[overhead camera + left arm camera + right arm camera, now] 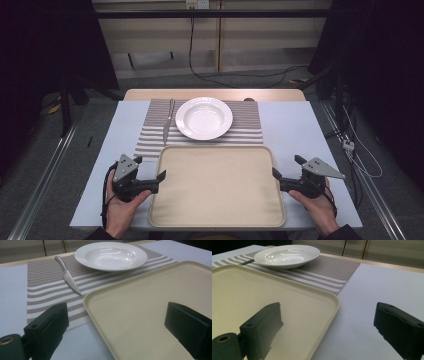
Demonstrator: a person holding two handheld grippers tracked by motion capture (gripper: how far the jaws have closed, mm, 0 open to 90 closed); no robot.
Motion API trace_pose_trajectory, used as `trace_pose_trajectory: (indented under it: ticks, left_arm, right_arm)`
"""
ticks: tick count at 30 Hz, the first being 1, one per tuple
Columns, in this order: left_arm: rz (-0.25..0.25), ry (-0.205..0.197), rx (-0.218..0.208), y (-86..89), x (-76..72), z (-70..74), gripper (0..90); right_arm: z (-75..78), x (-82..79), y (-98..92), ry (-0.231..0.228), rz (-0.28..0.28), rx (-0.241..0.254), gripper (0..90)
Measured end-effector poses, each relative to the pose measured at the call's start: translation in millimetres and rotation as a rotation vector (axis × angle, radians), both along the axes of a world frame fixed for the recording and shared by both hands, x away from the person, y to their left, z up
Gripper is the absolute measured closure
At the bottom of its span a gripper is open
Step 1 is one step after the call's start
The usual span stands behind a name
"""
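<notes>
High view: nothing looks started yet imo. The tray (217, 187) sits bare at the bottom centre of the frame, w/ the plate (204, 118) and knife (167, 123) parked on the striped mat (247, 125) just above it, mid-frame. The left gripper (148, 172) is held at the tray's left edge and the right gripper (286, 167) at its right edge, one per side, so a two-sided grab of the tray is prob what's being set up. Lifting or moving it is all left to do, judging by how things lie.

Left gripper view: jaws are spread wide, nothing held. One jaw is seen bottom left over the table (12, 290), the other at the right over the tray's inside, so the rim is straddled but not pinched. Contact w/ the rim can't be told. Plate is at top centre, knife upper left beside it on the mat.

Right gripper view: same deal, mirrored. Jaws wide apart, empty; the left one hangs over the tray surface, the right one over bare table, rim running between them. No squeeze on it yet. Plate is at top left of the frame.
</notes>
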State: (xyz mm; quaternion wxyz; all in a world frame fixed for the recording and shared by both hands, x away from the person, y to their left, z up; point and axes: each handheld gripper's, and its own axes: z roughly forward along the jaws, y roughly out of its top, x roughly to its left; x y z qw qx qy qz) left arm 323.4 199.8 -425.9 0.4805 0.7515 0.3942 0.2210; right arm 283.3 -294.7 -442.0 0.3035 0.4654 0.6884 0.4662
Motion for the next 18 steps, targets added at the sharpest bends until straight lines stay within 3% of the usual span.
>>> trace_pose_trajectory:
  ticks: [6,12,18]
  left_arm:
    - [-0.001,-0.010,0.009,-2.9,1.1,0.6,5.4]
    - [-0.002,-0.005,-0.027,-0.5,4.2,4.5,5.3]
    - [-0.003,0.010,-0.004,-1.1,13.2,7.5,5.3]
  right_arm:
    - [0.2,-0.2,0.1,0.003,-0.002,0.002,7.5]
    - [0.3,-0.1,1.4,0.008,-0.004,0.002,7.4]
    - [-0.1,0.7,2.3,0.011,0.004,-0.002,7.4]
